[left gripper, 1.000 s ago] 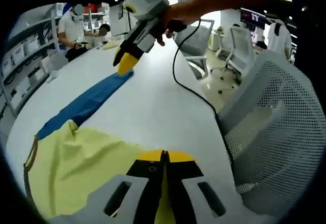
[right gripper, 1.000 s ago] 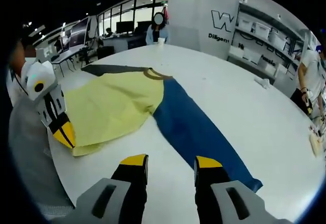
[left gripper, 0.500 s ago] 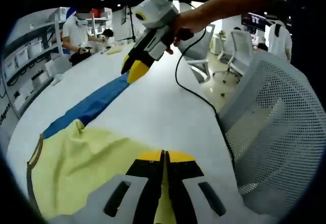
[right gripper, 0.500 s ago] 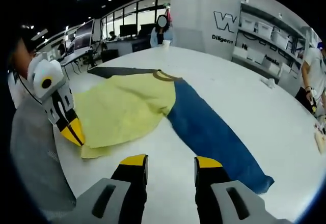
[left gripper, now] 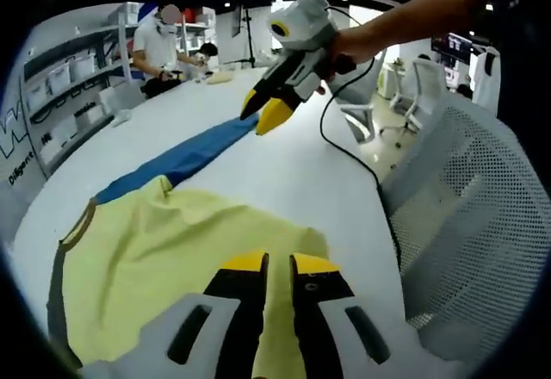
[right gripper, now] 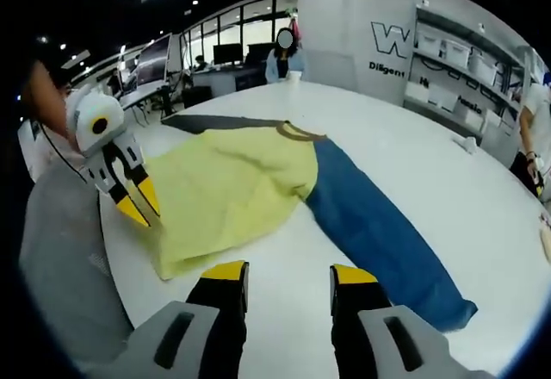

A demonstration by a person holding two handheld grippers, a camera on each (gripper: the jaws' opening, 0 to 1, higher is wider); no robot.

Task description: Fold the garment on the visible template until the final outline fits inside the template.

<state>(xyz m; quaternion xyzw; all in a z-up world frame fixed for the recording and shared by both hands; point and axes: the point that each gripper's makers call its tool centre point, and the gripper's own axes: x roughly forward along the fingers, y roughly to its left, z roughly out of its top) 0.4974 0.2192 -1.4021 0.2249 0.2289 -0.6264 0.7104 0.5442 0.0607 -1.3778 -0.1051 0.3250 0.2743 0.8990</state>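
A yellow garment (left gripper: pixel 172 250) with a dark-trimmed collar lies flat on the white table (left gripper: pixel 284 181). Its long blue sleeve (left gripper: pixel 185 159) stretches away from the body. My left gripper (left gripper: pixel 277 264) sits at the yellow hem, jaws slightly parted, with cloth lying in the gap. In the right gripper view the left gripper (right gripper: pixel 138 204) shows both tips spread over the garment's (right gripper: pixel 232 185) near edge. My right gripper (right gripper: pixel 289 273) is open and holds nothing, above bare table beside the blue sleeve (right gripper: pixel 379 232). Seen from the left, the right gripper (left gripper: pixel 263 112) hovers over the sleeve's far end.
A grey mesh chair (left gripper: pixel 482 207) stands close at the table's edge. A black cable (left gripper: pixel 344 138) hangs from the right gripper across the table. People stand at the far end (left gripper: pixel 164 47), and shelves (right gripper: pixel 456 60) line the wall.
My left gripper's jaws, shut on the yellow hem before, have parted. The right gripper stays open above the table. Both cameras have shifted.
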